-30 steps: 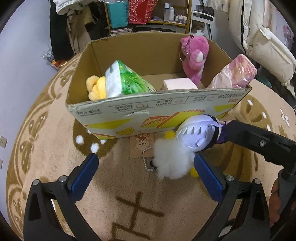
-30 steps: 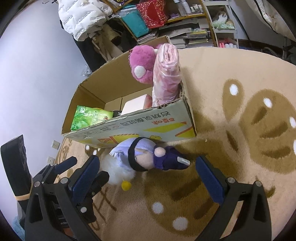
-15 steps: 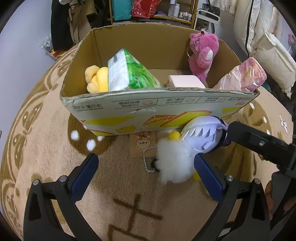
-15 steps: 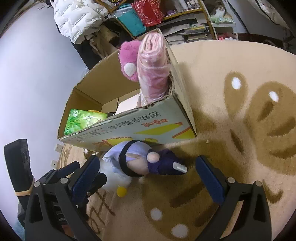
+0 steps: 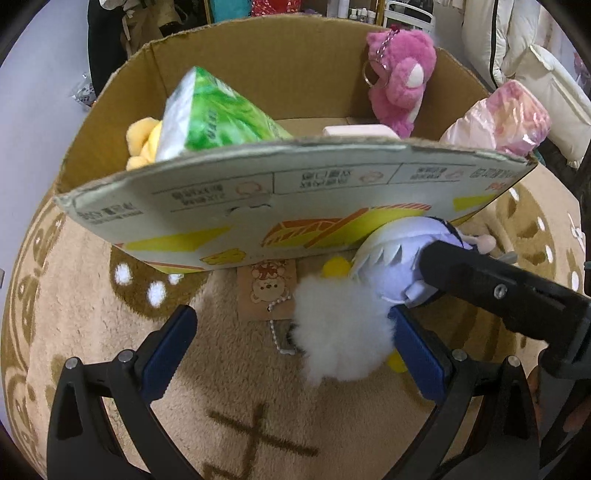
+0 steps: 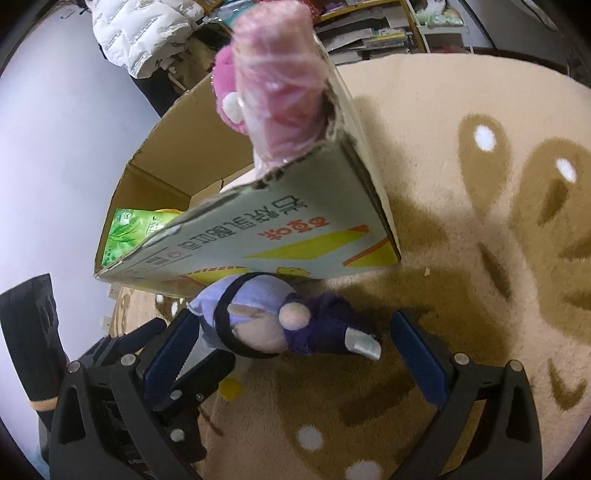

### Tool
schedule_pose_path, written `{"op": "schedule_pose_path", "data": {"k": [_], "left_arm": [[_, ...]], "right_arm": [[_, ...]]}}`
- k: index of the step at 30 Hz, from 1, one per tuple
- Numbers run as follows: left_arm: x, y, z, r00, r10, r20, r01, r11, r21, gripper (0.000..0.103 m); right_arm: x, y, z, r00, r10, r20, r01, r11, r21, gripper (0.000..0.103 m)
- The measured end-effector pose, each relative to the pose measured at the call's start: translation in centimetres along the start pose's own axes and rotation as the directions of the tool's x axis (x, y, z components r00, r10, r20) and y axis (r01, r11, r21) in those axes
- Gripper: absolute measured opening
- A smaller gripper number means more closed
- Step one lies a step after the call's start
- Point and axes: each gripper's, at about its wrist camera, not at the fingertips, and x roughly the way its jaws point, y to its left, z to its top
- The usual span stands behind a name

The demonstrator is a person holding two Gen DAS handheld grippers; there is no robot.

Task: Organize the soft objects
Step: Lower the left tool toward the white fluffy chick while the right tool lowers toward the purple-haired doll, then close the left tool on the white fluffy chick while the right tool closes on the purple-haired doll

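Note:
A purple plush doll [image 5: 393, 260] with a white fluffy tail [image 5: 341, 332] lies on the rug against the front wall of a cardboard box [image 5: 295, 192]. It also shows in the right wrist view [image 6: 266, 321]. My left gripper [image 5: 291, 349] is open, with the fluffy tail against its right finger. My right gripper [image 6: 295, 354] is open around the doll, one finger at each end. The box holds a green tissue pack [image 5: 214, 110], a yellow plush [image 5: 142, 142], a pink bear [image 5: 400, 79], a pink wrapped roll [image 5: 498, 120] and a pale pink block [image 5: 358, 130].
A small card tag [image 5: 266, 291] with a bead chain lies on the beige patterned rug [image 5: 92, 314] under the box's front edge. Shelves, hanging clothes and a white padded coat [image 6: 144, 33] stand behind the box.
Both grippers have moved forward toward the box and the doll, which now look larger and closer. The right gripper's fingers now bracket the doll. Both stay open.

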Motion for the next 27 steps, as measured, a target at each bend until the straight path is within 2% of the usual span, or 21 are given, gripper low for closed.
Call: {"op": "schedule_pose_path", "data": {"k": [3, 5, 7, 9, 13, 21, 22, 27], "left_arm": [[0.9, -0.1, -0.1, 1.0, 0.0, -0.015, 0.0, 1.0, -0.008, 0.102], [1.4, -0.2, -0.2, 1.0, -0.002, -0.024, 0.002, 1.0, -0.011, 0.1], [1.8, -0.3, -0.2, 0.999, -0.01, -0.04, 0.009, 1.0, -0.011, 0.089], [2.0, -0.6, -0.3, 0.998, -0.024, -0.051, 0.023, 1.0, -0.012, 0.087], [2.2, -0.9, -0.2, 0.999, -0.021, -0.043, 0.02, 1.0, -0.01, 0.086], [2.8, -1.7, -0.8, 0.999, -0.031, -0.032, 0.03, 0.999, -0.027, 0.085], [2.6, -1.3, -0.9, 0.999, -0.034, -0.03, 0.033, 0.999, -0.024, 0.078], [2.4, -0.2, -0.7, 0.998, -0.061, -0.02, 0.061, 0.998, -0.021, 0.064]], "right_arm": [[0.5, -0.1, 0.0, 1.0, 0.02, -0.006, -0.02, 1.0, 0.009, 0.103], [0.5, 0.3, 0.1, 1.0, -0.001, -0.003, 0.001, 1.0, -0.024, 0.103], [0.6, 0.5, 0.2, 1.0, -0.009, -0.002, 0.009, 0.999, -0.042, 0.103], [0.9, 0.6, 0.1, 1.0, -0.001, -0.005, 0.001, 0.999, -0.037, 0.103], [1.2, 0.1, 0.1, 1.0, 0.02, -0.012, -0.02, 1.0, -0.013, 0.103], [0.5, -0.3, 0.5, 1.0, -0.002, -0.003, 0.002, 0.999, -0.037, 0.103], [0.4, -0.2, 0.4, 1.0, -0.006, 0.0, 0.006, 0.999, -0.045, 0.103], [0.3, 0.3, 0.4, 1.0, -0.015, 0.009, 0.015, 0.998, -0.066, 0.102]]}}
